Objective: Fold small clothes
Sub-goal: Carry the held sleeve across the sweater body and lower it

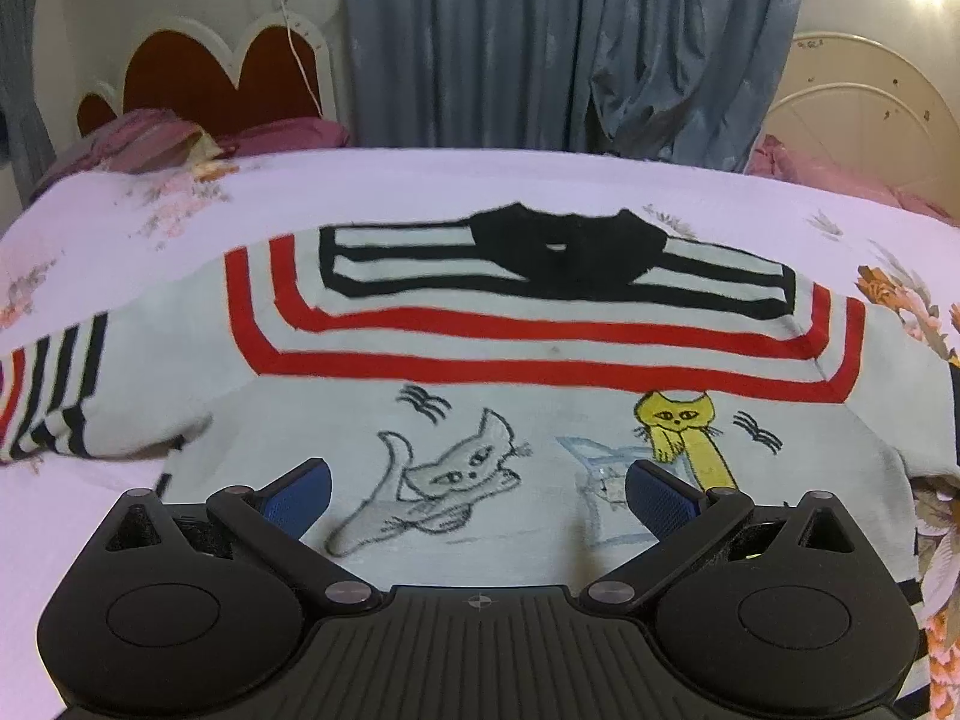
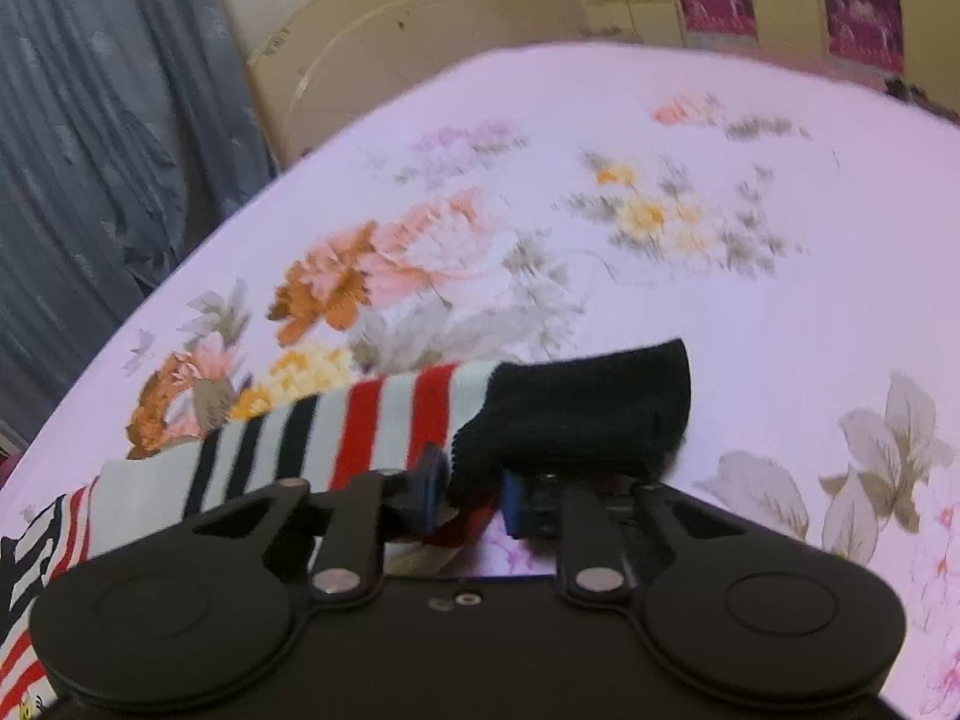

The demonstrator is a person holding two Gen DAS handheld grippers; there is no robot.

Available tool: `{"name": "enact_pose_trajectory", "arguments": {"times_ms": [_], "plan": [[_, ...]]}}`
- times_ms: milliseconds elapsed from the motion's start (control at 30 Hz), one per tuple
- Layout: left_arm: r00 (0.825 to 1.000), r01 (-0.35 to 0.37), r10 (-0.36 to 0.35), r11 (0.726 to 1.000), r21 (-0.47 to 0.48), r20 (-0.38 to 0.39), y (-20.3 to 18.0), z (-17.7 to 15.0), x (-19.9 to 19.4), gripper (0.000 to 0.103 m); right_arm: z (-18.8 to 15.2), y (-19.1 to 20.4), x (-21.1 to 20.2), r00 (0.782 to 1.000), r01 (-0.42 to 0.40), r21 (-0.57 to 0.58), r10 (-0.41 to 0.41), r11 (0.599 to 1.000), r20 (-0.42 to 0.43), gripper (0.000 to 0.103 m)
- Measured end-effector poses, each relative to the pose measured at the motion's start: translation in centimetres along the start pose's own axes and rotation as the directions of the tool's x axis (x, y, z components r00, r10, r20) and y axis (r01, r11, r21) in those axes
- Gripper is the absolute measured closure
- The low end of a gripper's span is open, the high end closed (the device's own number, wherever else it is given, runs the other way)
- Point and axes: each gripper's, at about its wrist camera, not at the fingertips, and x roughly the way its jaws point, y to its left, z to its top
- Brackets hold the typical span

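- Left gripper (image 1: 478,495): angled downward over the lower front of the sweater (image 1: 540,372). Jaws spread wide, blue pads (image 1: 300,501) well apart, nothing between them. Grey cat print (image 1: 450,474) lies in the gap; yellow cat print (image 1: 684,429) just beyond the right-hand pad.
- Sweater: small, pale, spread flat on the floral bedsheet (image 1: 150,198), black collar (image 1: 564,252) pointing away toward the grey curtain (image 1: 540,42). Red and black bands ring the yoke. Striped left sleeve (image 1: 54,396) extends outward at the picture's left edge.
- Right gripper (image 2: 471,495): tilted downward, low over the bedsheet at the far end of the right sleeve (image 2: 360,426). Jaws nearly closed, pinching the sleeve at the join of stripes and black cuff (image 2: 576,408).
- Cuff: stands forward past the fingertips, above the sheet; whether lifted clear of it, cannot tell.
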Motion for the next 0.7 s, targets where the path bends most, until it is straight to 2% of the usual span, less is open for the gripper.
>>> {"name": "enact_pose_trajectory", "arguments": {"times_ms": [133, 267, 367, 467, 533, 667, 700], "plan": [[0.999, 0.011, -0.011, 1.0, -0.01, 0.03, 1.0, 0.4, -0.8, 0.0, 0.1, 4.0, -2.7, 0.994, -0.077, -0.139, 0.087, 0.987, 0.07, 0.088], [0.998, 0.024, -0.021, 0.998, -0.062, 0.055, 3.0, 1.2, -1.5, 0.0, -1.3, 10.5, -5.7, 0.968, -0.213, -0.282, 0.242, 0.935, 0.071, 0.089], [0.996, 0.032, -0.025, 0.995, -0.09, 0.081, 4.8, 1.5, -1.9, 0.0, -3.8, 16.2, -7.2, 0.931, -0.345, -0.352, 0.364, 0.87, -0.014, 0.091], [0.995, 0.047, -0.038, 0.994, -0.097, 0.088, 6.7, 1.6, -2.0, 0.0, -7.7, 21.7, -8.2, 0.894, -0.434, -0.43, 0.436, 0.791, -0.099, 0.091], [0.994, 0.073, -0.064, 0.991, -0.11, 0.087, 8.2, 1.5, -1.8, 0.0, -10.9, 25.2, -8.2, 0.87, -0.486, -0.451, 0.461, 0.748, -0.173, 0.091], [0.988, 0.138, -0.126, 0.98, -0.146, 0.088, 11.0, 0.9, -1.3, 0.0, -16.2, 29.8, -7.6, 0.85, -0.527, -0.477, 0.445, 0.703, -0.283, 0.09], [0.987, 0.151, -0.14, 0.976, -0.155, 0.08, 11.6, 0.7, -1.0, 0.0, -17.5, 30.8, -7.3, 0.839, -0.544, -0.479, 0.436, 0.689, -0.326, 0.088]]}}
